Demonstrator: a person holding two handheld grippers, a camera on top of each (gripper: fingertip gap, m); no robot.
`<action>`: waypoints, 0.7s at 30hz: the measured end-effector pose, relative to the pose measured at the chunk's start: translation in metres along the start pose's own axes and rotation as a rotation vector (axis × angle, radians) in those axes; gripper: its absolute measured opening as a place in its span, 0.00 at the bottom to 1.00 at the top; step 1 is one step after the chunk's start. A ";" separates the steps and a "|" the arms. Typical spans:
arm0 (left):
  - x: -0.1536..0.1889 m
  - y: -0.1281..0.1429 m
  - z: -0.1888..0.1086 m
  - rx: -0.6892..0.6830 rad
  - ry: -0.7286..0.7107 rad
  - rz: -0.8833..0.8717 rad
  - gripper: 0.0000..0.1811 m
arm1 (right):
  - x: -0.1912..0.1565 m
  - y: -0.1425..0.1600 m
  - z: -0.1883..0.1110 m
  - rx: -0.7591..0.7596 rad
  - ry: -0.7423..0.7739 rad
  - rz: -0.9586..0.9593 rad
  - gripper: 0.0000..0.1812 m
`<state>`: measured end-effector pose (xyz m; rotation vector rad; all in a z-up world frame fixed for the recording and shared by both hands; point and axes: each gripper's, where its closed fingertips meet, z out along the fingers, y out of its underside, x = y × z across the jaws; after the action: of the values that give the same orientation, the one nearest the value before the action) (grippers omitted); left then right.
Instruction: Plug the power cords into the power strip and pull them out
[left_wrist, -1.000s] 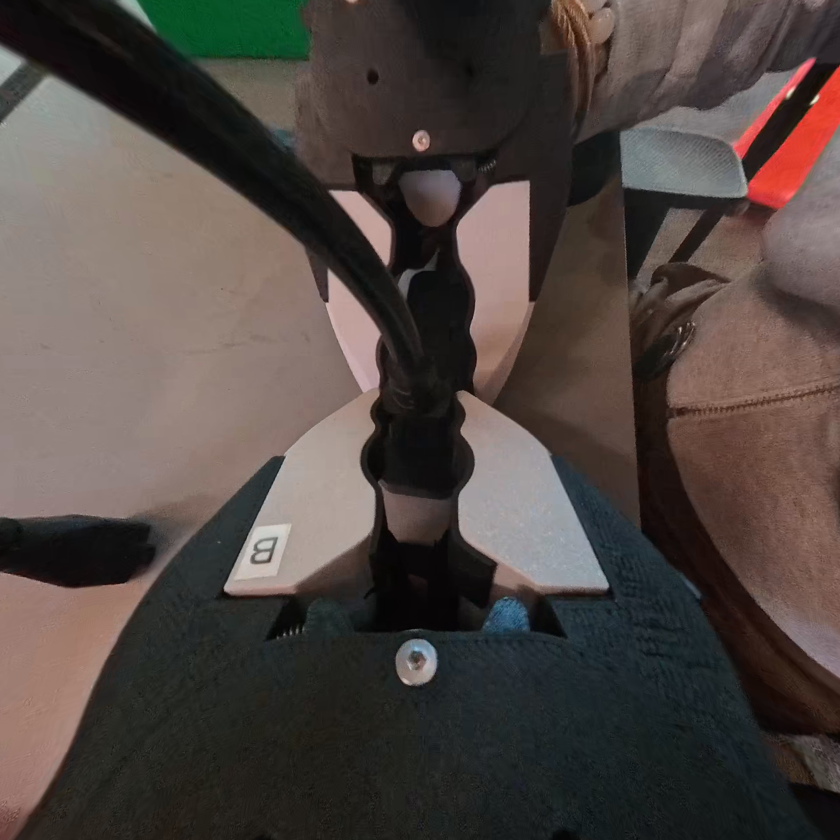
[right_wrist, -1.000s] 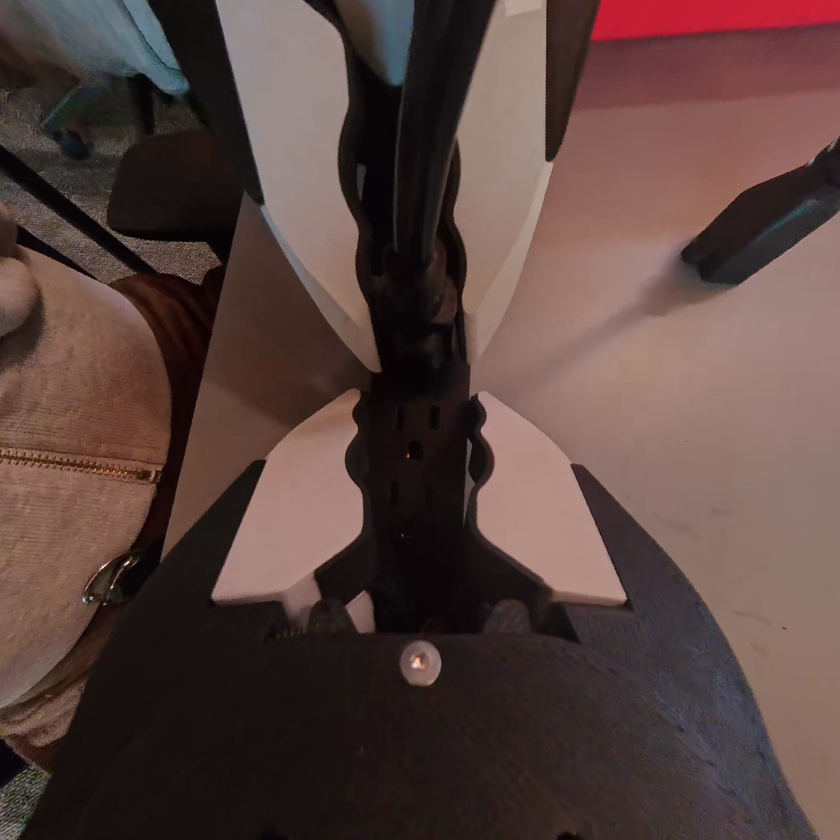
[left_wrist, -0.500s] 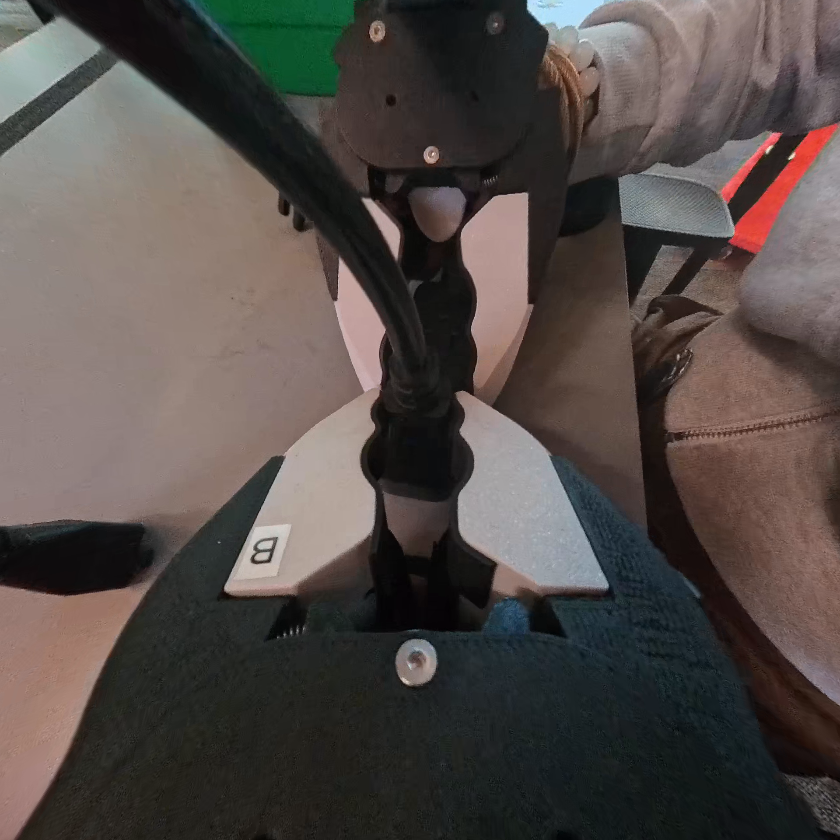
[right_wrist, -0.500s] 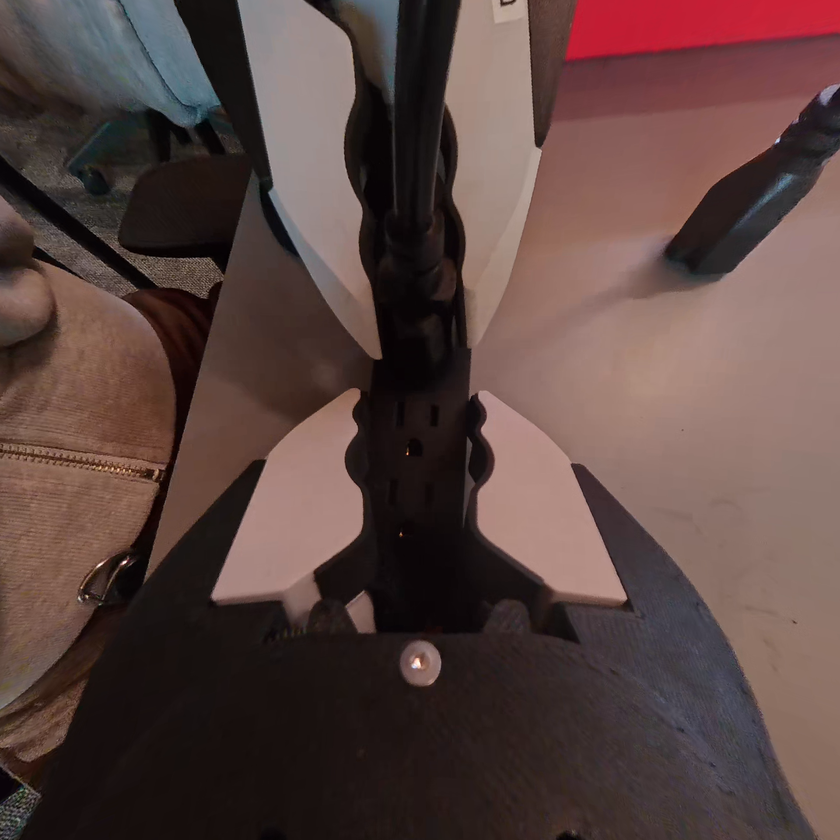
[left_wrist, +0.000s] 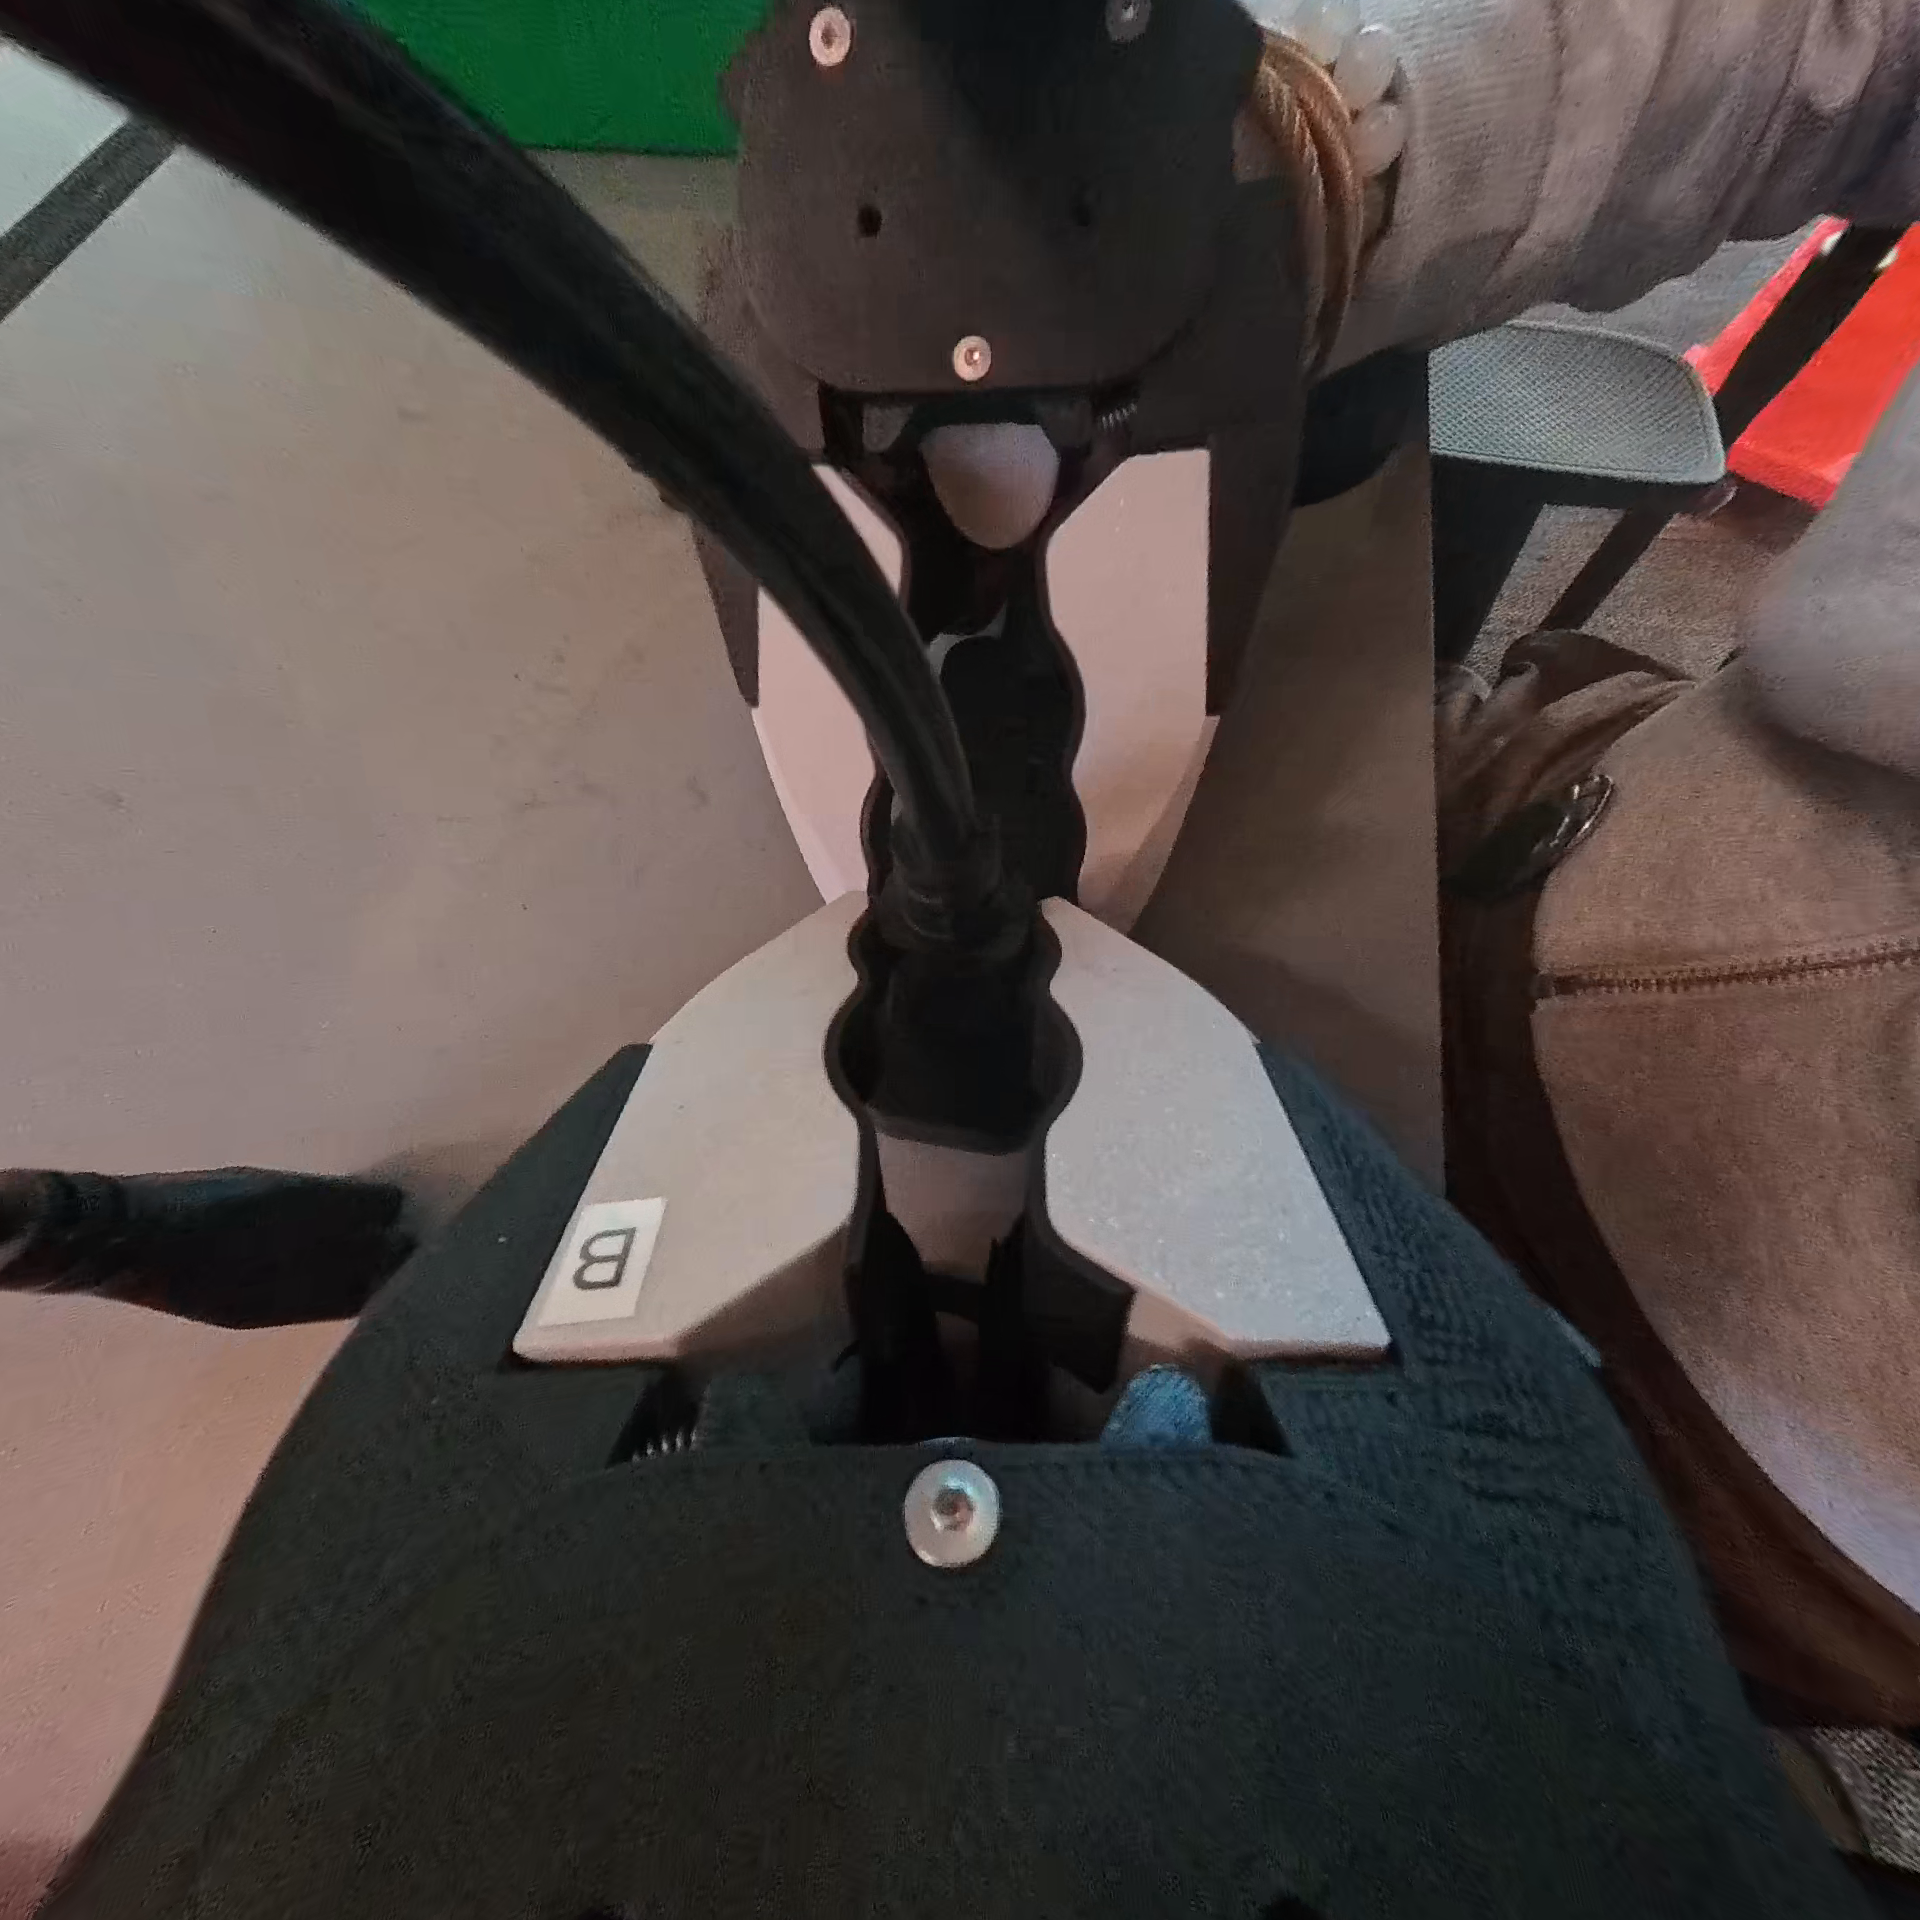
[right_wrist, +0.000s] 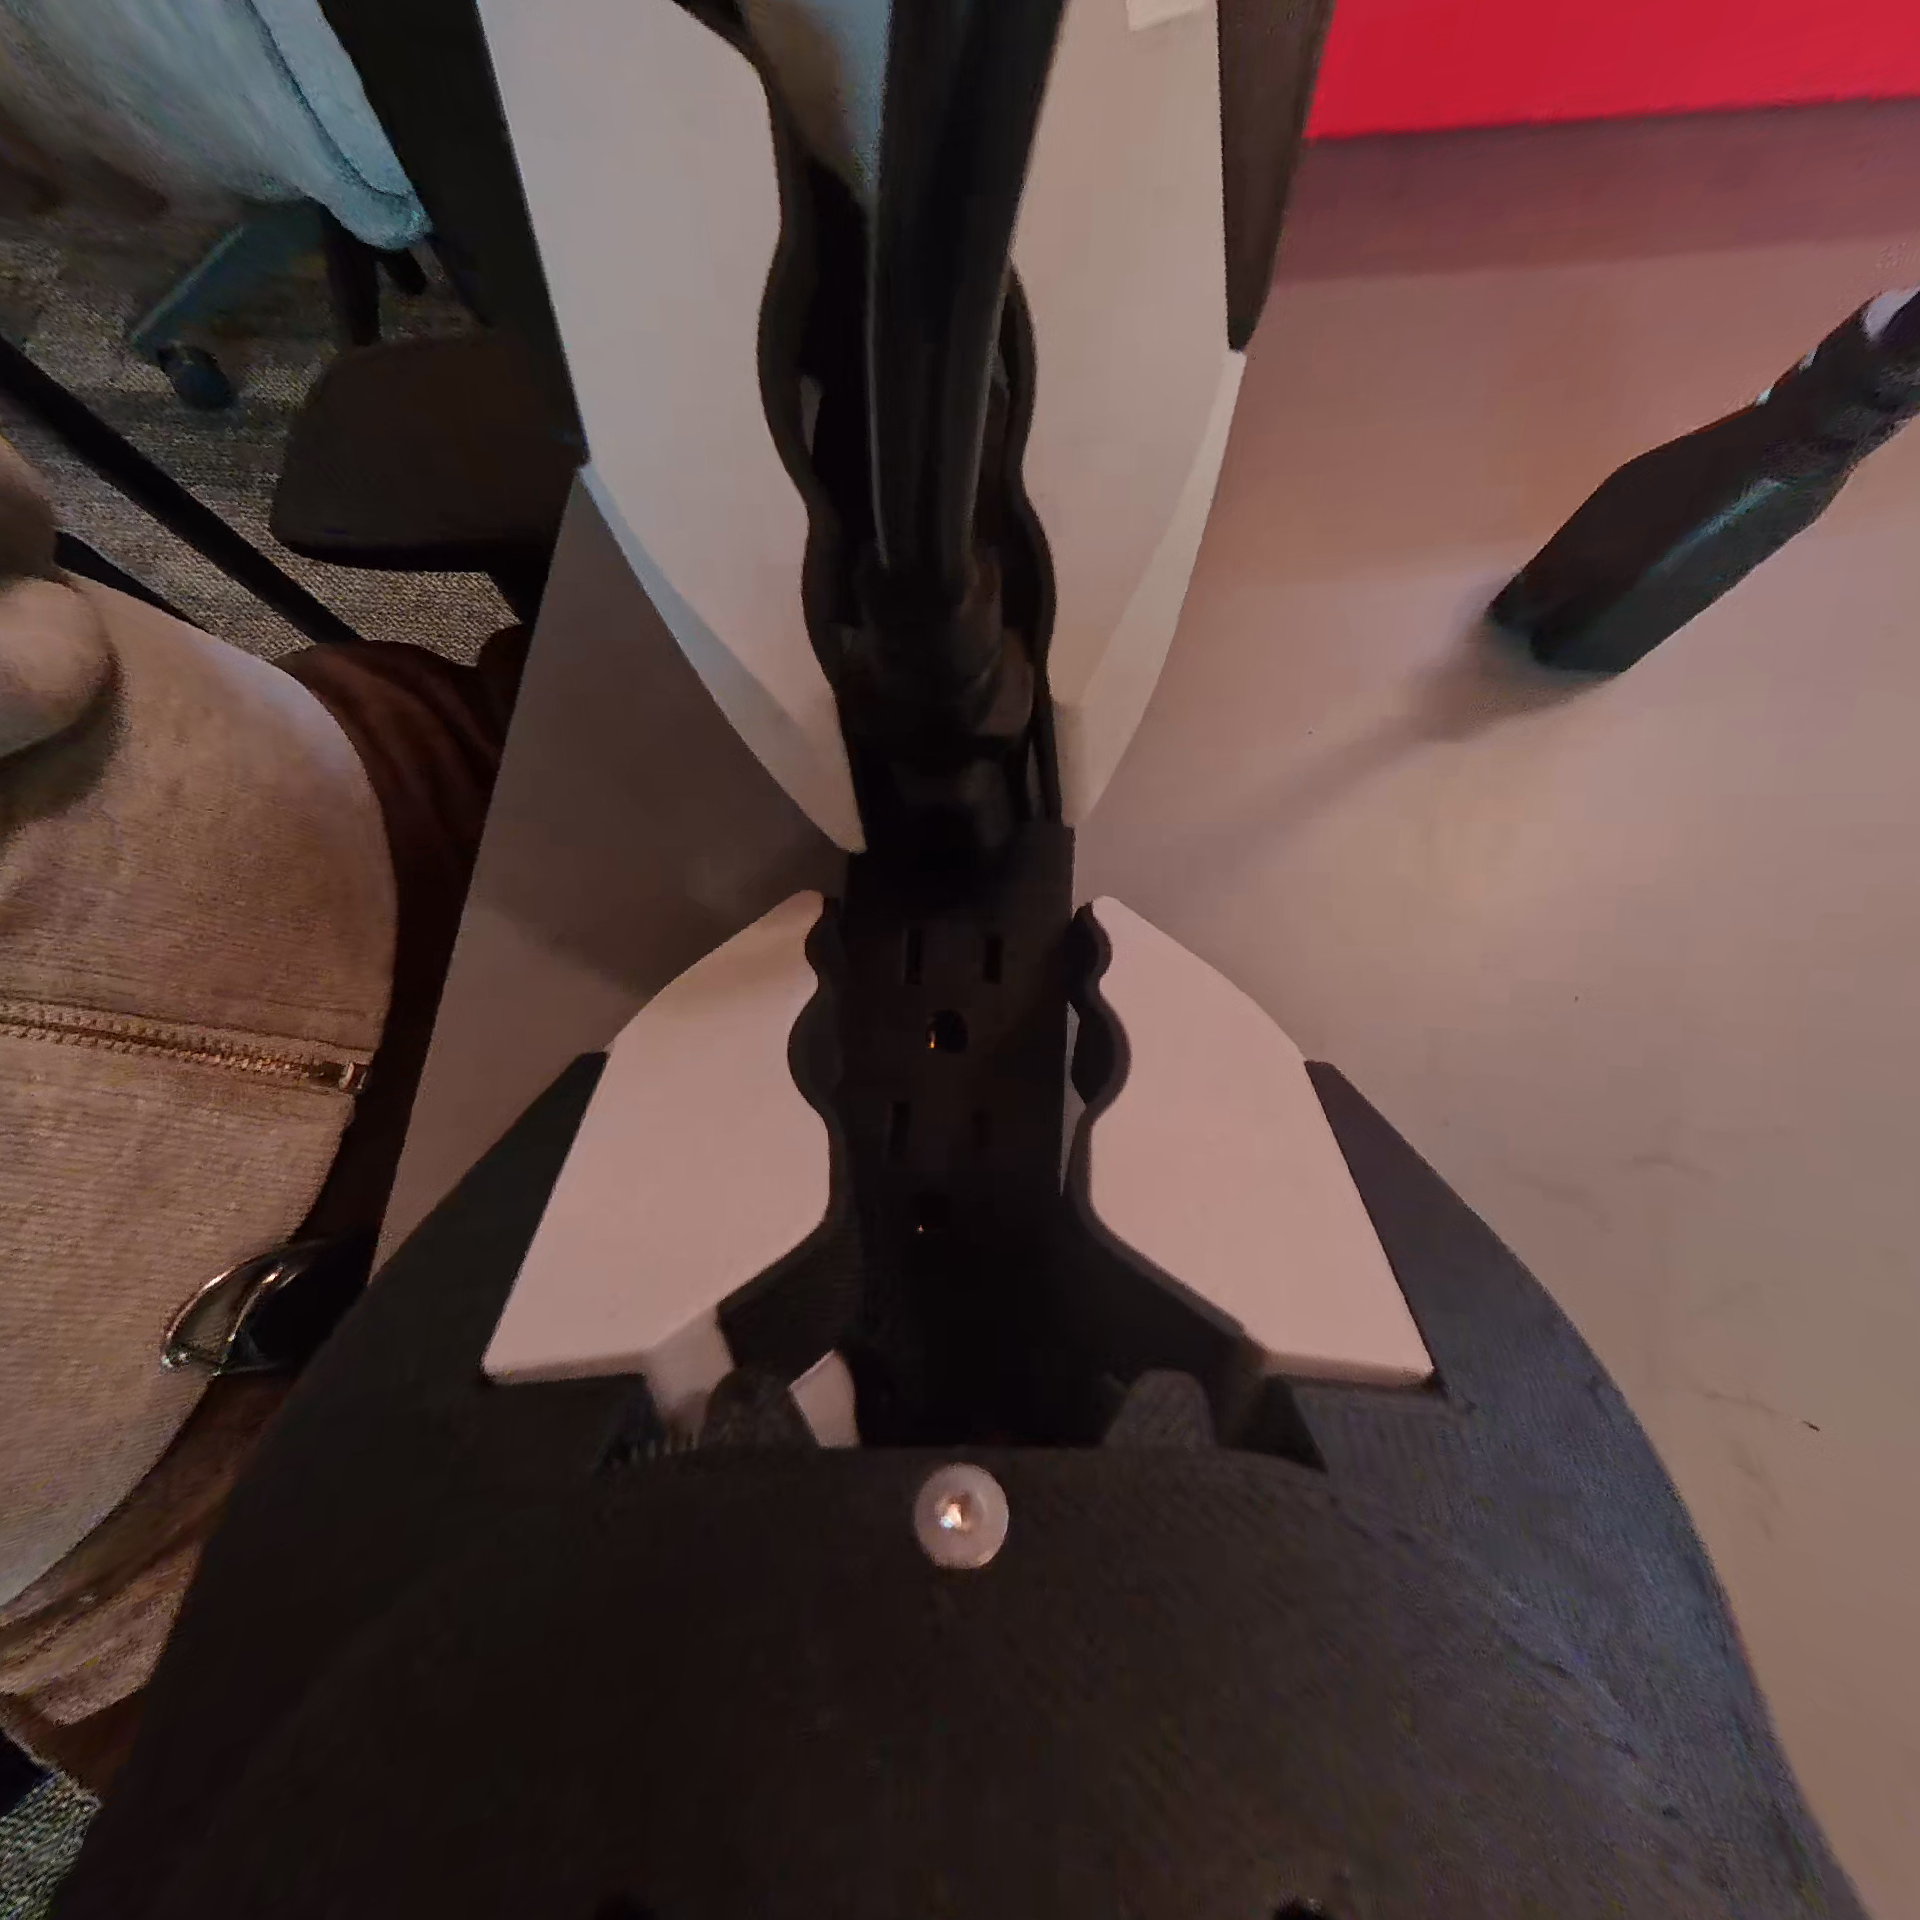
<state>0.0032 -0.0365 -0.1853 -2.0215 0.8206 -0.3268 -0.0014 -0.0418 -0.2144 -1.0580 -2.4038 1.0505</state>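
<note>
Little has shifted: left gripper still pinches the plug, right gripper clamps the power strip

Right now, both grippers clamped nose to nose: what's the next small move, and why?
Probably a short straight pull apart along the shared axis. The left gripper is shut on the plug, which sits against the end of the power strip held by the right gripper. Whether it is fully seated cannot be seen; pulling straight avoids bending the prongs.
</note>
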 end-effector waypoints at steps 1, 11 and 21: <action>-0.001 0.002 0.000 0.011 0.004 -0.010 0.13 | 0.001 0.000 0.001 -0.001 0.006 0.002 0.24; -0.005 0.008 -0.007 -0.005 0.049 -0.053 0.13 | 0.001 -0.002 0.005 -0.019 -0.004 0.022 0.25; -0.009 0.009 -0.013 -0.052 -0.036 -0.036 0.13 | 0.006 -0.005 0.010 -0.112 0.009 -0.001 0.25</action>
<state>-0.0140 -0.0424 -0.1851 -2.0866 0.7778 -0.2912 -0.0128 -0.0447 -0.2177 -1.0946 -2.4811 0.9184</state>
